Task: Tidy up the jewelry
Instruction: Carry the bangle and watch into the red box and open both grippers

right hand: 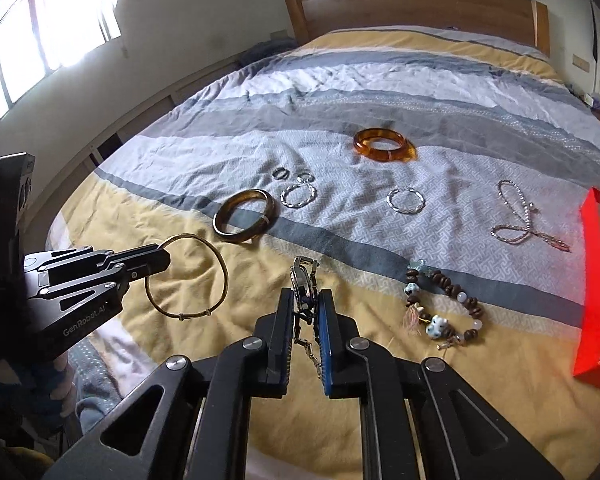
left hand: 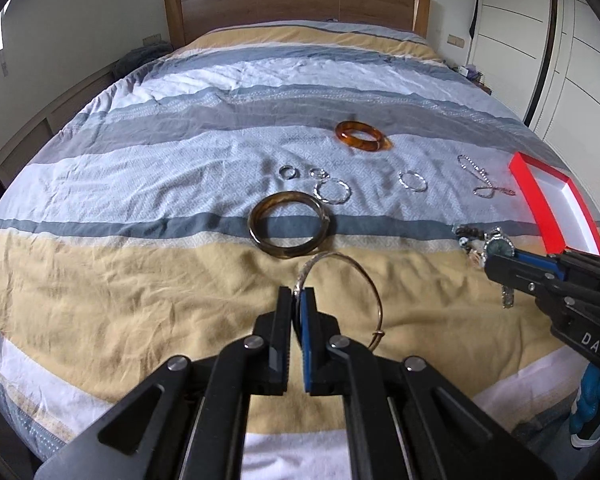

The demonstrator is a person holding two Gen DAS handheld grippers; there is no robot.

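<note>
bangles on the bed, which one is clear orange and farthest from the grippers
The amber bangle, lying alone up the bed beyond the silver rings. The dark brown bangle lies nearer; the thin gold bangle is gripped.

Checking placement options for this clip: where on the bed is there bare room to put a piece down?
The yellow stripe between the thin gold bangle and the beaded bracelet is bare, as is the bedspread beyond the amber bangle. It is crowded around the dark bangle and the silver rings beside it.
</note>
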